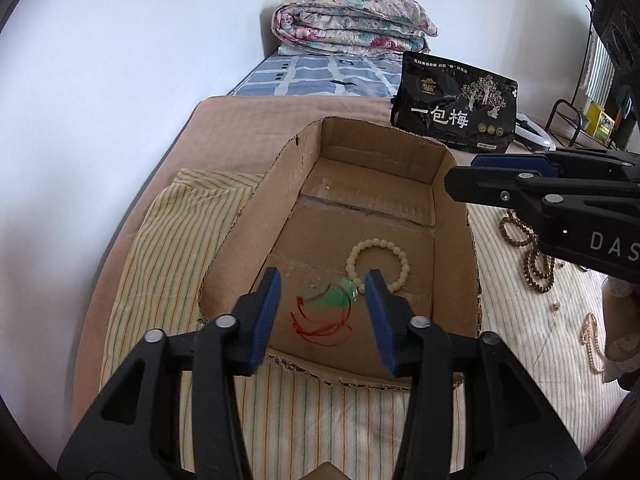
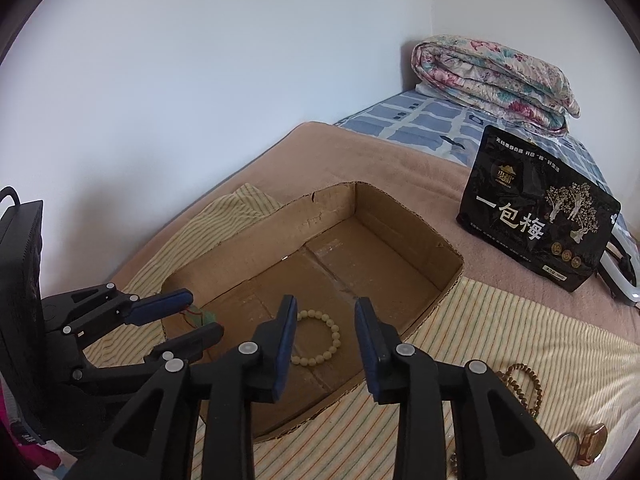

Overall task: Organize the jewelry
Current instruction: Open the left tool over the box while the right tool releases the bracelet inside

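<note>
Both grippers lean down over the near part of a shallow cardboard box (image 1: 360, 184) that sits on a striped cloth (image 1: 168, 264) on the bed.

The left gripper (image 1: 324, 300) points steeply down into the box. Its blue pads stand apart and press on nothing. Under the gap between them lies a green pendant on a red cord (image 1: 326, 312), flat on the box floor and a little blurred.

The right gripper (image 2: 325, 332) points down at a similar slant beside it. Its jaws are also apart and hold nothing. A cream bead bracelet (image 2: 320, 338) lies on the box floor just beyond its tips, close to the pendant; in the left wrist view the two seem to touch at the bracelet's lower edge.

Outside the box, on the cloth to the right, lie a brown bead strand (image 1: 532, 252) and a pale pearl strand (image 1: 592, 340). A black snack bag (image 1: 454, 108) stands behind the box.
</note>
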